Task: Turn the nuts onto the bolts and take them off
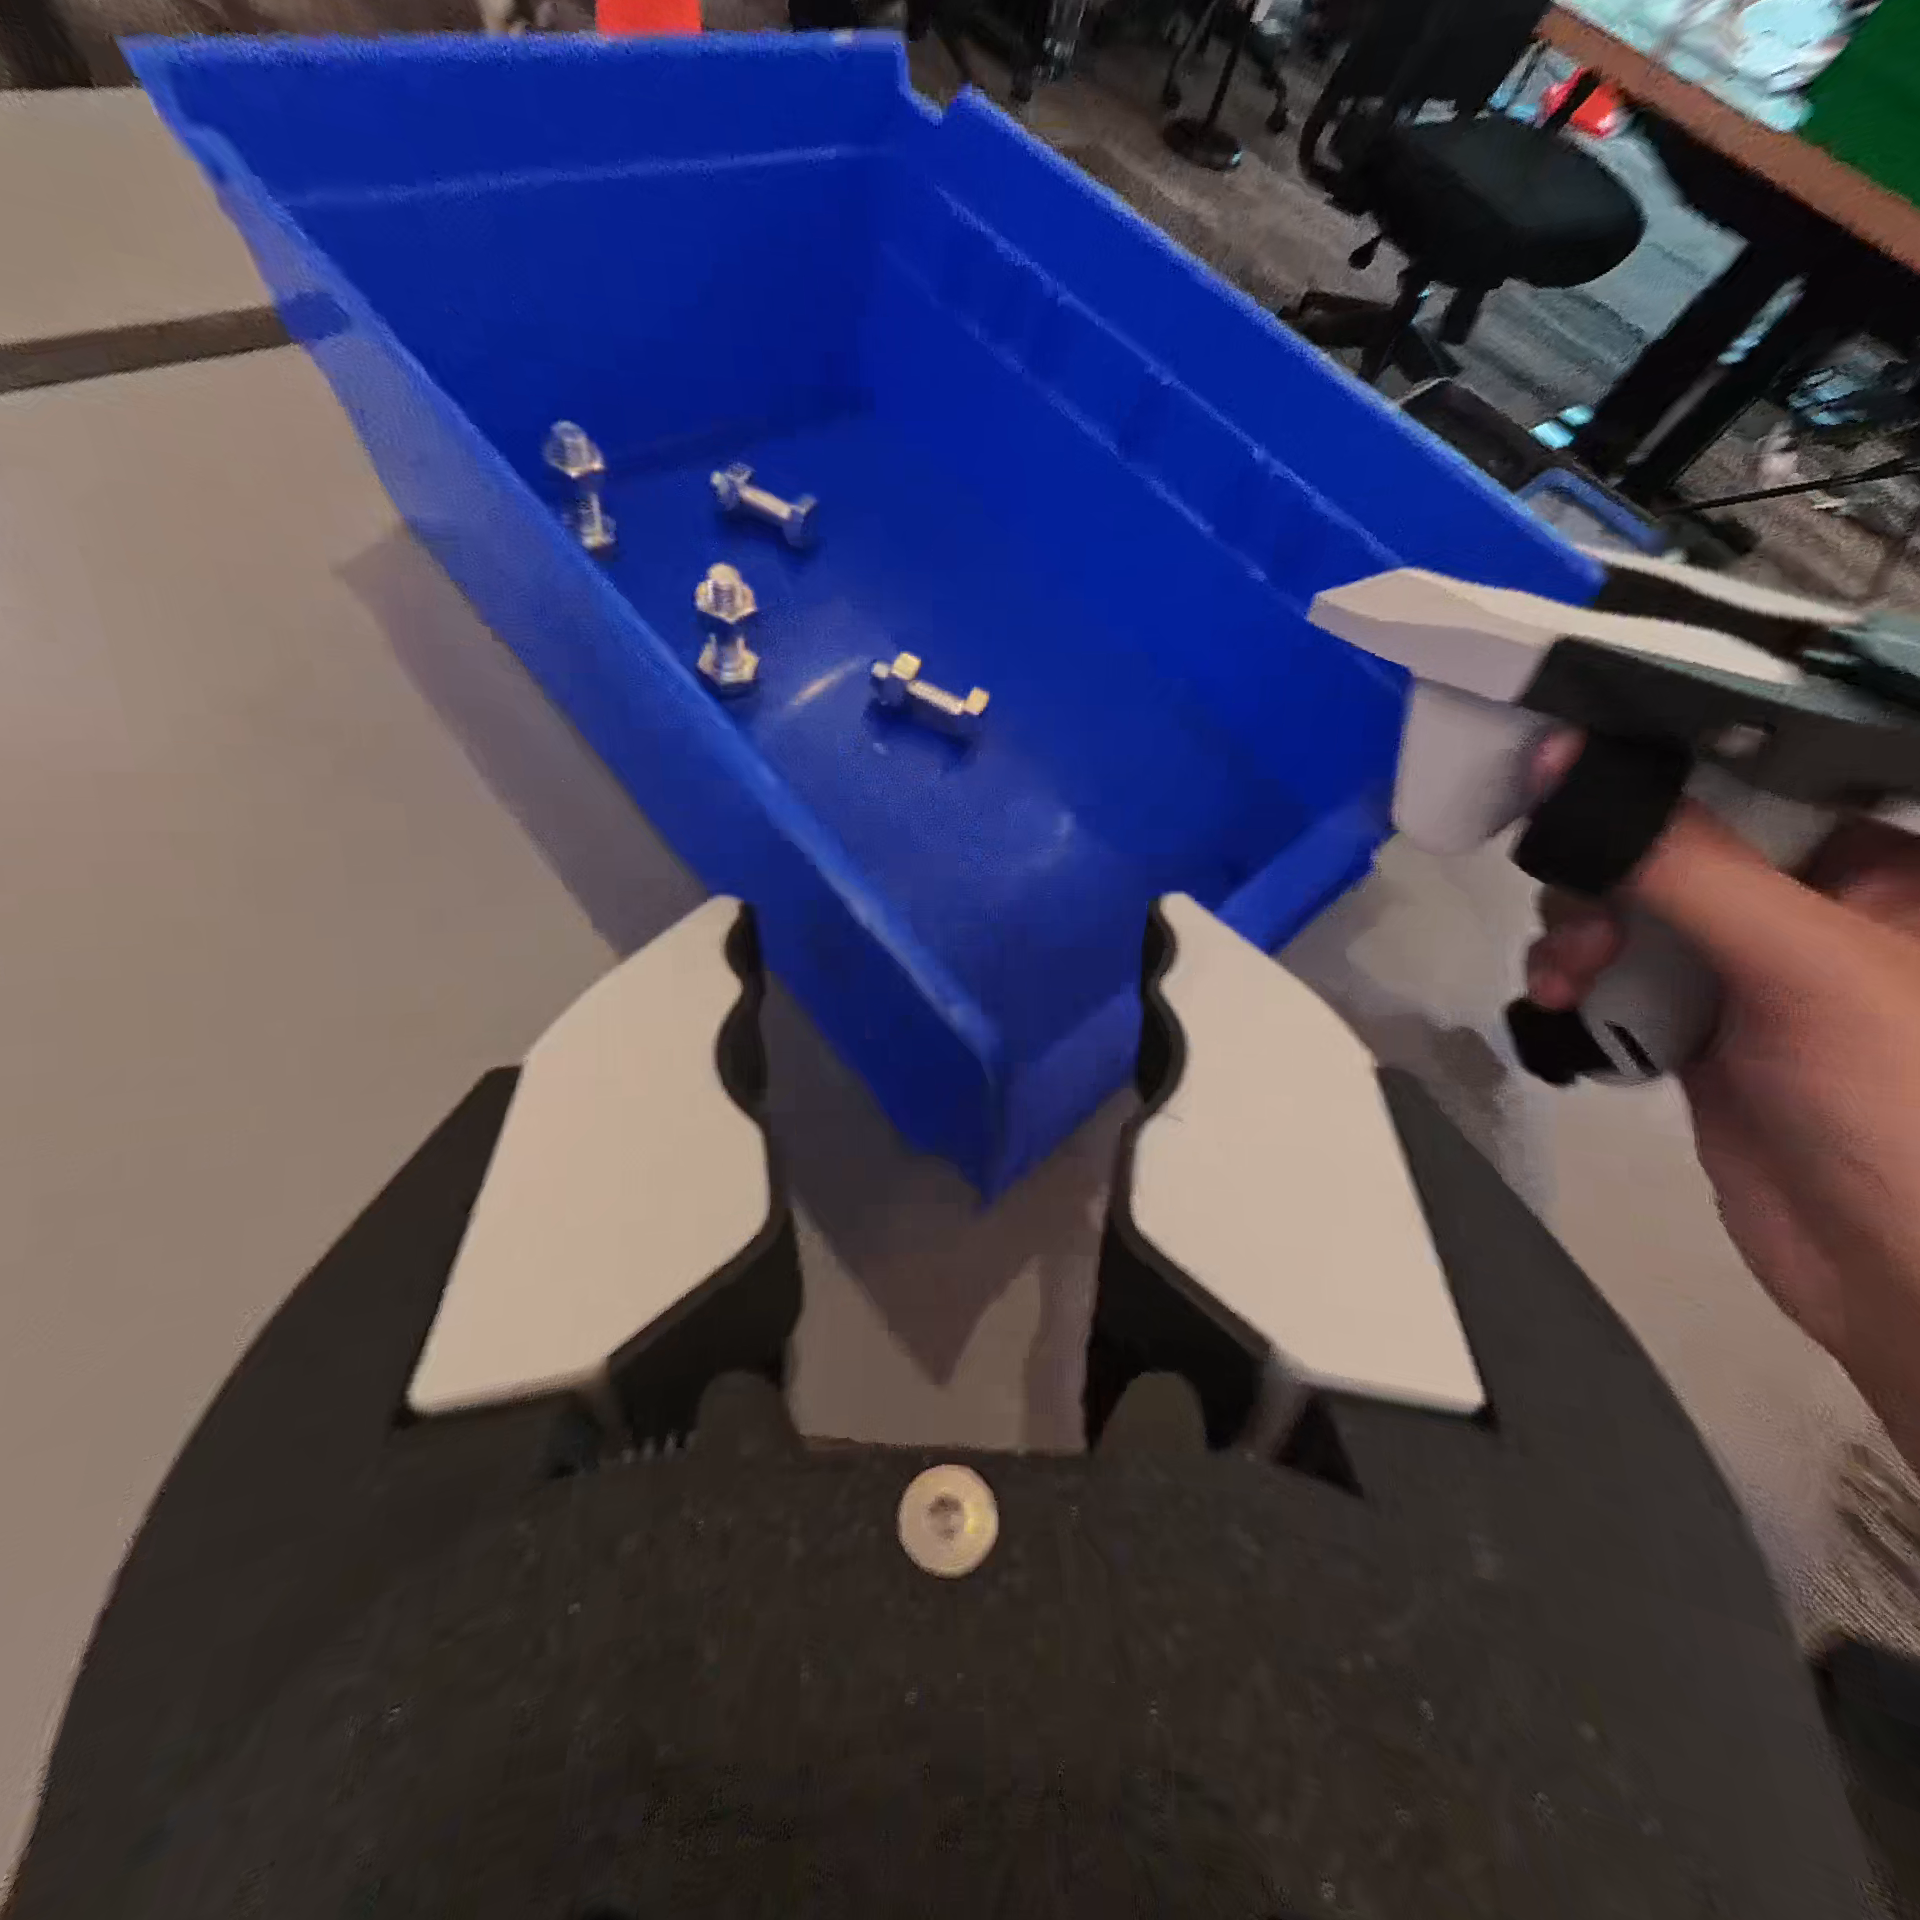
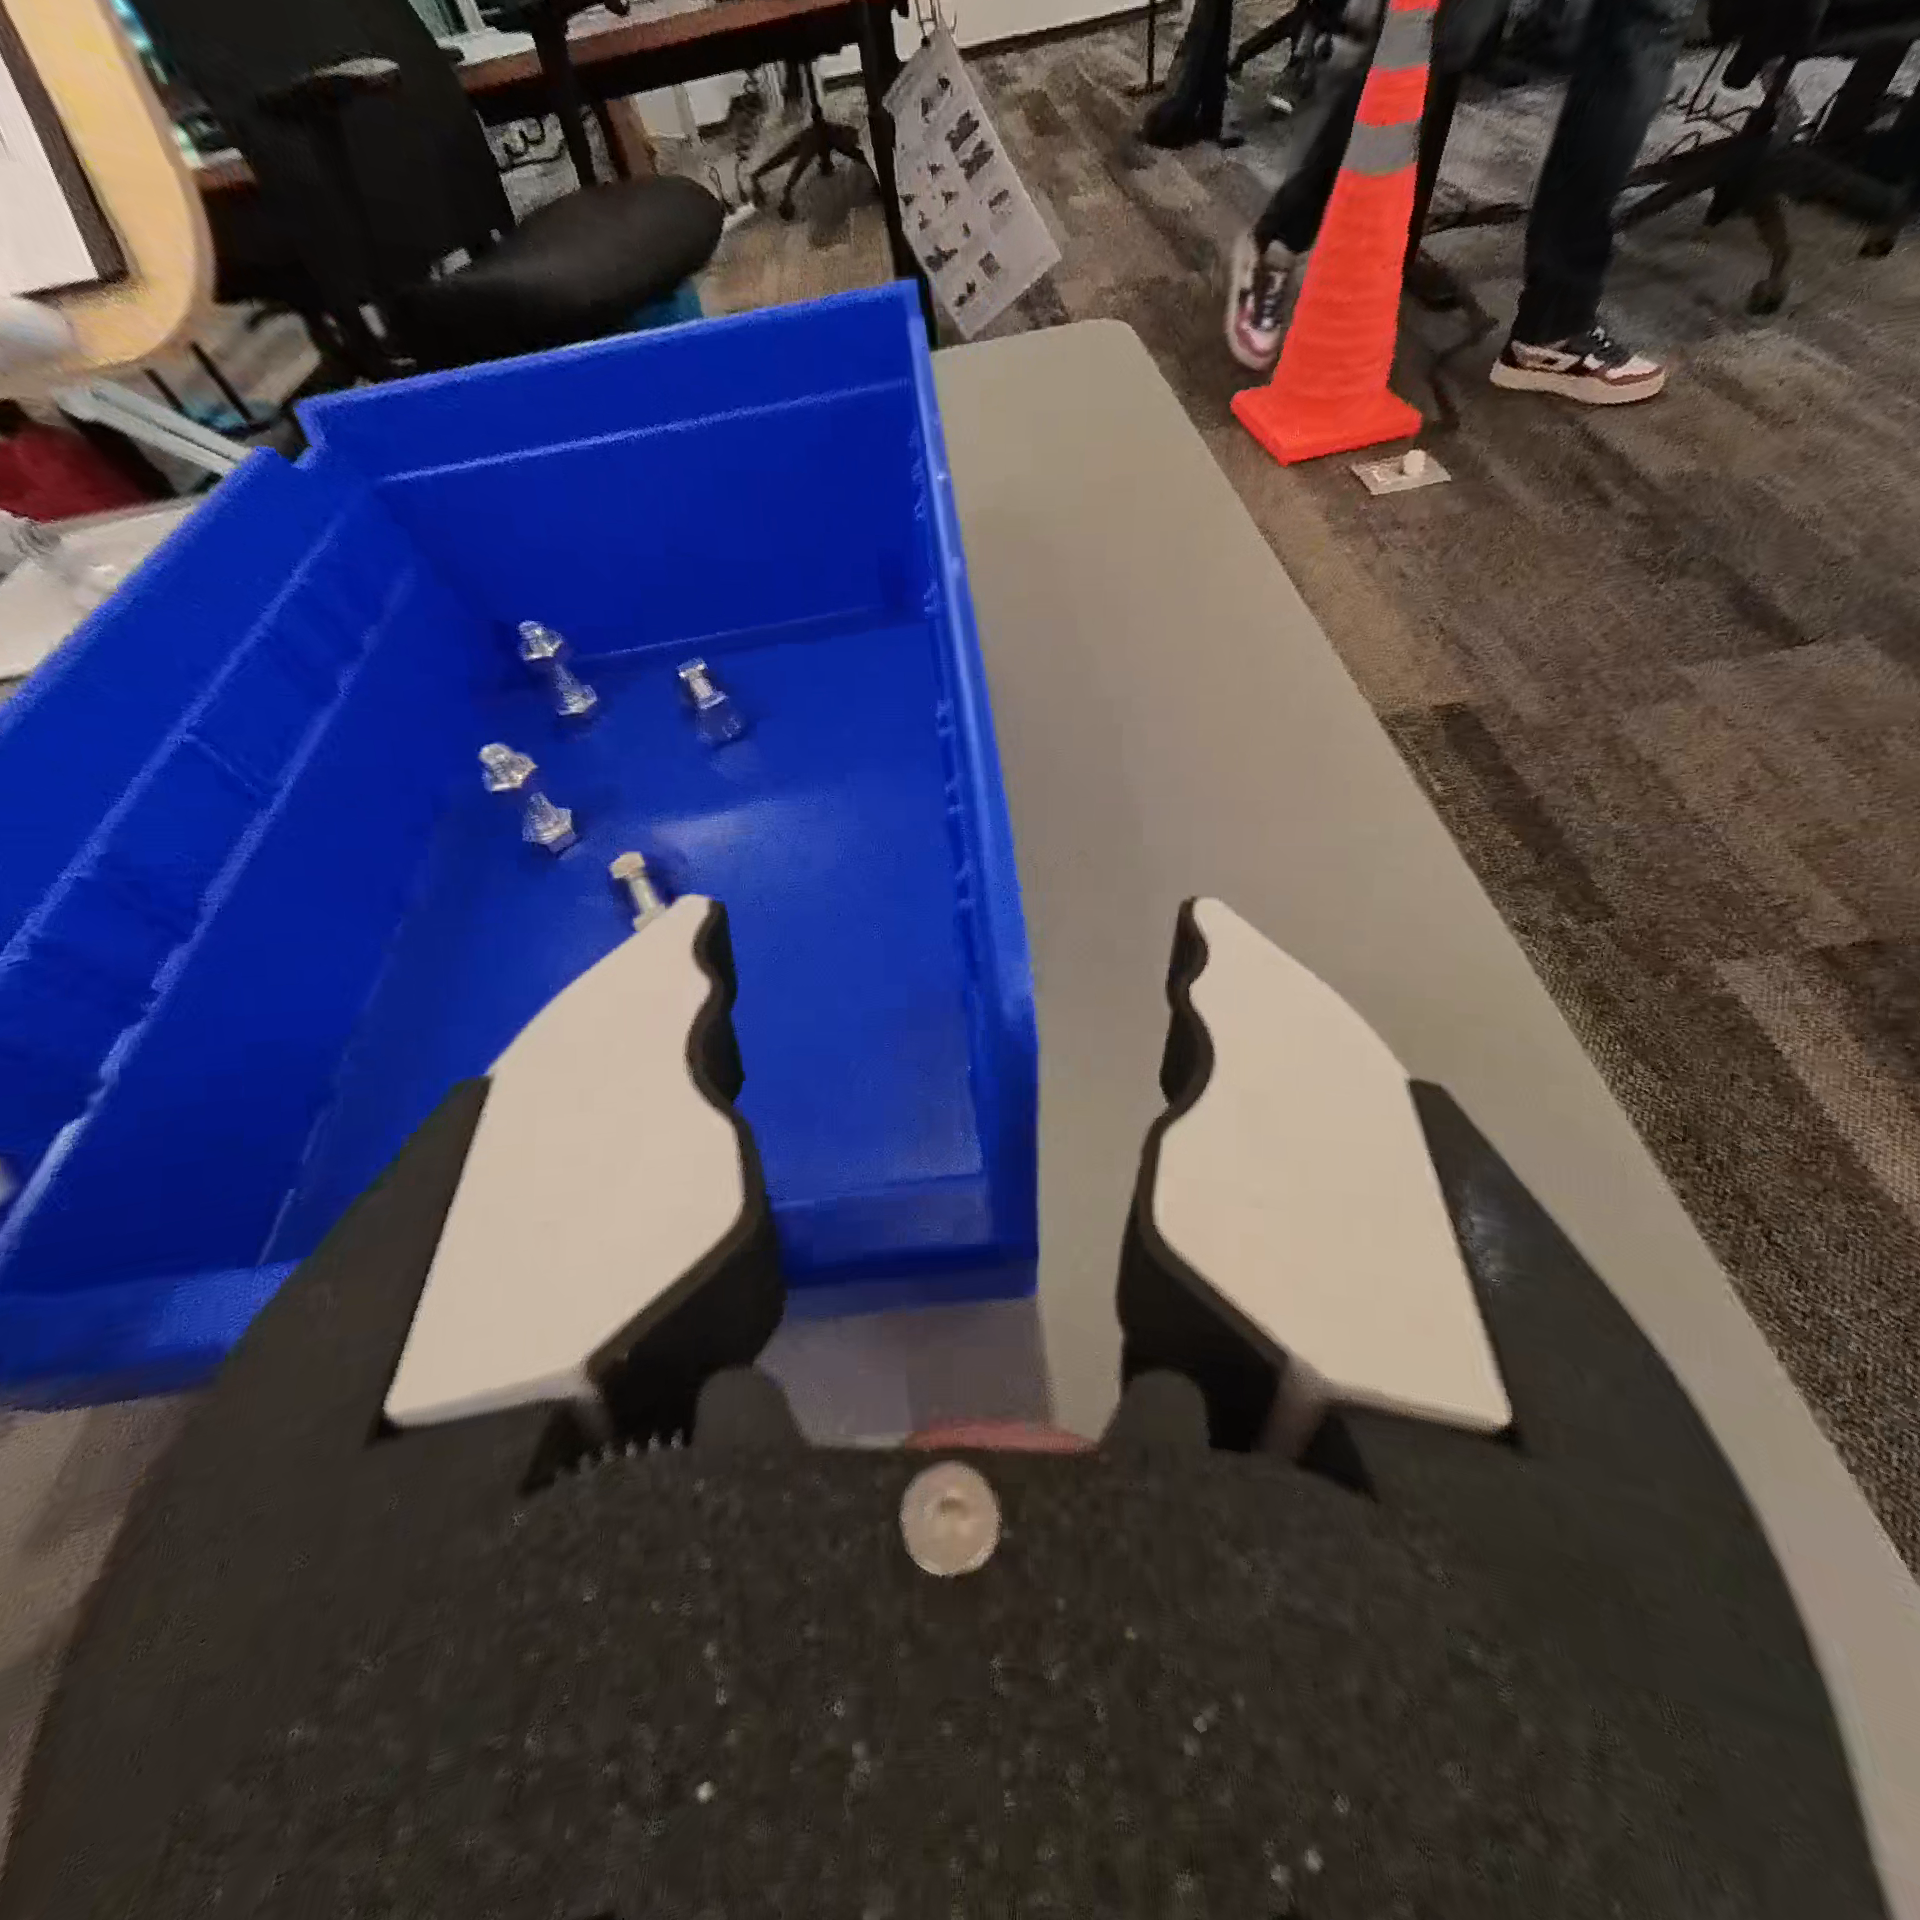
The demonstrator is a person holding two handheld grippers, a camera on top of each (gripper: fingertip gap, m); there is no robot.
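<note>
Bin edges: blue bin point(image 1: 1091, 436) on the grey bench point(image 1: 208, 831), near corner pointing between the left gripper's fingers; in the right wrist view its right wall point(image 2: 971, 831) runs along a bare strip of bench point(image 2: 1195, 831) reaching to the bench's right edge.
Open room: bare blue floor in the near half of the bin; bare bench to the left of the bin in the left wrist view.
Left gripper point(image 1: 951, 909): spread wide, nothing between the fingers, held above the bin's near corner.
Right gripper point(image 2: 951, 914): spread wide, empty, left finger over the bin floor, right finger over the bench.
Right gripper from the left wrist view point(image 1: 1382, 623): at the bin's right rim, gripped by a hand point(image 1: 1766, 987).
Bolts with nuts point(image 1: 724, 639): lying on the bin floor, toward its far end, apart from one another.
Count: four bolts in the left wrist view; in the right wrist view the nearest one point(image 2: 636, 888) partly hidden behind the left finger.
Surroundings: orange traffic cone point(image 2: 1340, 270) on the carpet, well apart from the bench; black office chair point(image 1: 1486, 208) and wooden table point(image 1: 1766, 135) beyond the bin; a person's legs and sneakers point(image 2: 1579, 358) near the cone.
</note>
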